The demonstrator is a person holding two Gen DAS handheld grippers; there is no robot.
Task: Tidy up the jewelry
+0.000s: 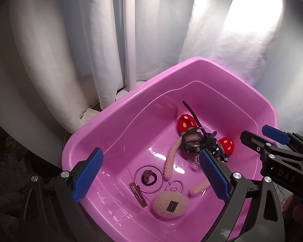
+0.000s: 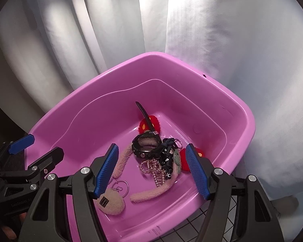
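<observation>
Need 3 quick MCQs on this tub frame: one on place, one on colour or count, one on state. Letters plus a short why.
1. Where does the black watch lie?
A. Inside the pink tub
B. On the tiled floor
C. Between a claw's pads

2. What colour are the claw pads?
A. Red
B. Blue
C. White

3. How does the right claw stand?
A. Shut on the watch
B. Shut on nothing
C. Open, holding nothing

Answers:
1. A, the watch rests on the tub bottom among the fuzzy headband and chain.
2. B, both wrist views show ribbed blue pads.
3. C, its pads stand wide apart above the pile with none of the items pressed between them.
</observation>
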